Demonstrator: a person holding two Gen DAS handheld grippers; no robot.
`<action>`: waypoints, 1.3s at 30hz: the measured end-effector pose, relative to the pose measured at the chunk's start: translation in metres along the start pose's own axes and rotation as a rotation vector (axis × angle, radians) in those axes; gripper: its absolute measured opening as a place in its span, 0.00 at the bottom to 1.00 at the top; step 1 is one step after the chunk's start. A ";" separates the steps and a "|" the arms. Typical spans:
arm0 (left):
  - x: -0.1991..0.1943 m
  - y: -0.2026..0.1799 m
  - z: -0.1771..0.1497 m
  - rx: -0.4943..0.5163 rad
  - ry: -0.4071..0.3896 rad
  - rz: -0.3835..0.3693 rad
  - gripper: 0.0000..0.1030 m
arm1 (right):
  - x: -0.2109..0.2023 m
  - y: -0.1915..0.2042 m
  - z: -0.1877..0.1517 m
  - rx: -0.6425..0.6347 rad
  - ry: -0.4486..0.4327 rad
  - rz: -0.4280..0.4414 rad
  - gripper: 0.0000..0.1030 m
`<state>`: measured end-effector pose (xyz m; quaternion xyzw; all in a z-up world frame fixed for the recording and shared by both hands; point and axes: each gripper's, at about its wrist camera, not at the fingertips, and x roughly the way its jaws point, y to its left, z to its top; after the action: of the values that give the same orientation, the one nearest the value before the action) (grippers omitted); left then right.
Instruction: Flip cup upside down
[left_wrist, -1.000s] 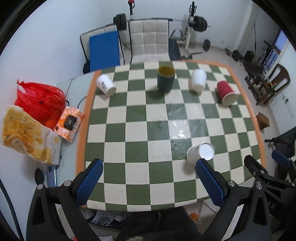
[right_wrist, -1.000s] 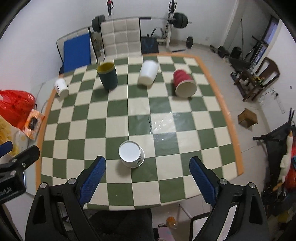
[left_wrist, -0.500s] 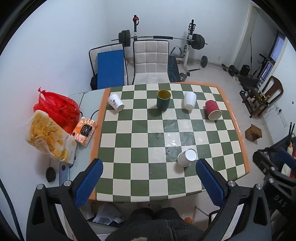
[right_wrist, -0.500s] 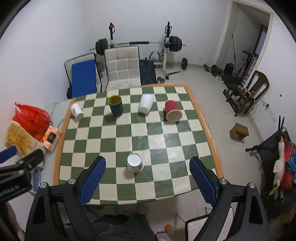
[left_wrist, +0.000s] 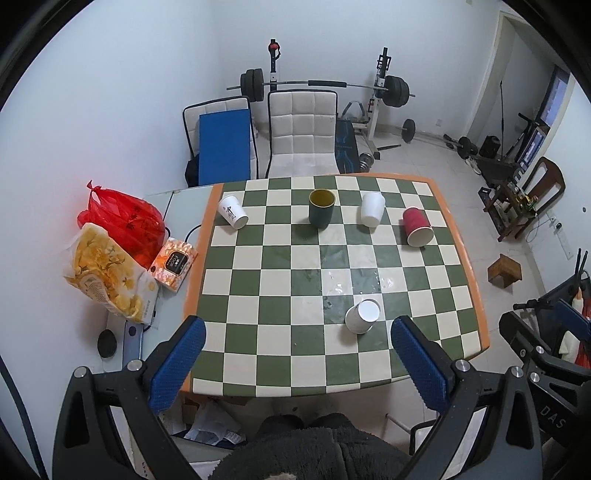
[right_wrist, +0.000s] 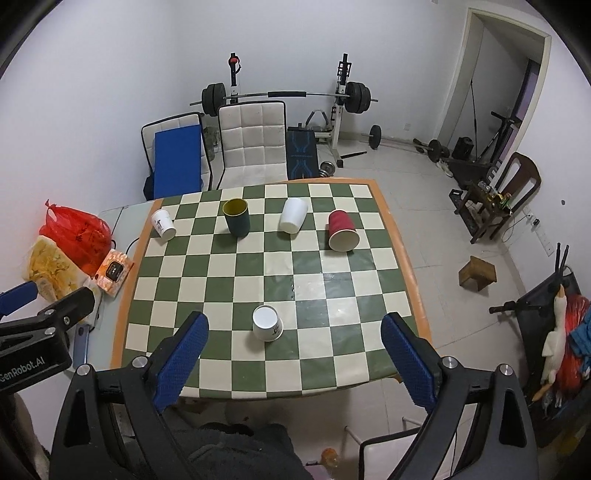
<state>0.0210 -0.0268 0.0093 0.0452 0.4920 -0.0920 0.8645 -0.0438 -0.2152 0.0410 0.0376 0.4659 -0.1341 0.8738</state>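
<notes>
right wrist: five cups (right_wrist: 267, 327) on table (right_wrist: 395, 236); both claws (right_wrist: 293, 349) wide open, empty.

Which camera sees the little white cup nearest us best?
The right wrist view: the white cup stands upside down, centred between the open fingers, its printed side showing. In the left wrist view the same cup sits off to the right, near the right finger.

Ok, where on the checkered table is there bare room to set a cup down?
The middle band of the checkered table is free, between the far row, dark green cup, white plastic cup, red paper cup, and the near upside-down white paper cup. The near left corner is bare too. The far edge is crowded; a white printed cup lies at its left corner.
</notes>
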 end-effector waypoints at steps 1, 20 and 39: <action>0.000 -0.001 0.000 -0.002 0.004 -0.003 1.00 | 0.000 -0.001 0.000 0.002 0.001 -0.001 0.94; 0.005 -0.018 -0.005 -0.019 0.051 -0.005 1.00 | 0.016 -0.013 0.005 0.005 0.027 0.023 0.94; 0.003 -0.023 -0.010 -0.028 0.051 0.006 1.00 | 0.015 -0.016 0.005 -0.011 0.029 0.049 0.94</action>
<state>0.0090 -0.0482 0.0020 0.0368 0.5150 -0.0813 0.8525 -0.0367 -0.2347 0.0326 0.0461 0.4782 -0.1097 0.8701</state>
